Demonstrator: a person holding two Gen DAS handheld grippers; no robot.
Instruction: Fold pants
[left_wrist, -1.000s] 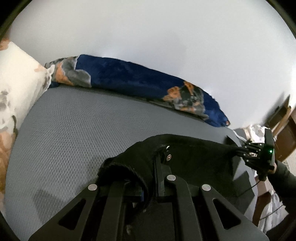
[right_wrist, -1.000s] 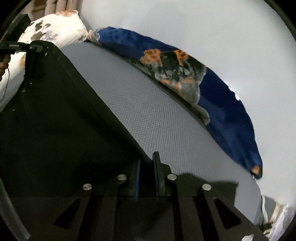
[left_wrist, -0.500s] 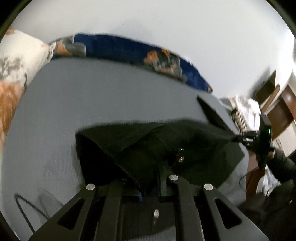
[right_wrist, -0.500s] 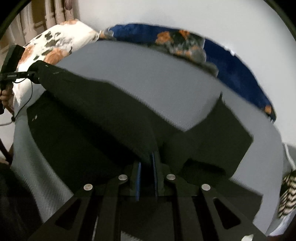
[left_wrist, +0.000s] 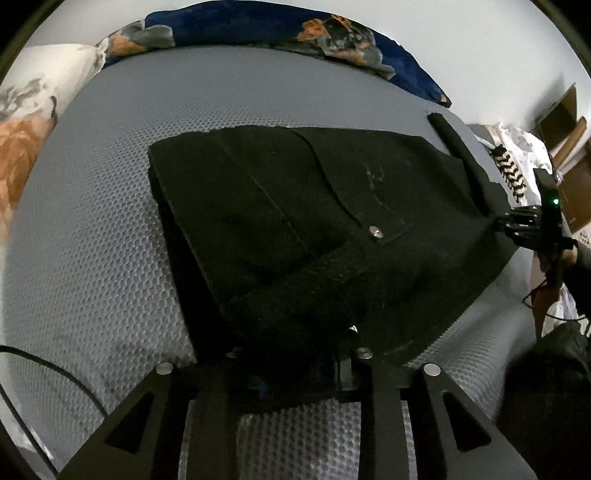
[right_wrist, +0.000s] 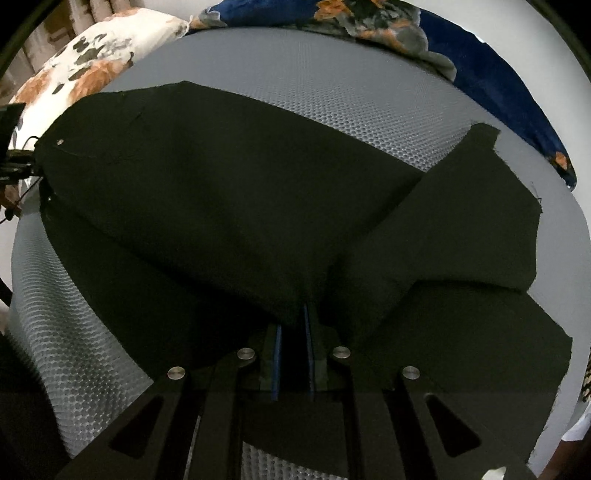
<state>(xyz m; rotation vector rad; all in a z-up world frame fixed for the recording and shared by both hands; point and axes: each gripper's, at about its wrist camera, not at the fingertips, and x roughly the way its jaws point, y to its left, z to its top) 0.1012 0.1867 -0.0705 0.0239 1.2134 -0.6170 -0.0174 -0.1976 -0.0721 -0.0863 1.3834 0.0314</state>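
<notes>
The black pants (left_wrist: 314, 206) lie partly spread on the grey mesh mattress (left_wrist: 92, 240), waistband end near the left gripper (left_wrist: 303, 373), legs trailing toward the right; the left gripper is clamped on the waistband corner, close to the metal button (left_wrist: 376, 232); the right gripper (right_wrist: 293, 354) holds a bunched fabric edge between narrowly set jaws. The cloth appears to be soft, moderately heavy denim; it drapes and sags between the holds, so it probably needs tension to stay flat. Hold at seams or the waistband, where layers are thick; thin single edges may slip. A floral pillow (right_wrist: 92, 55) and blue blanket (left_wrist: 258, 22) lie at the far edge.
</notes>
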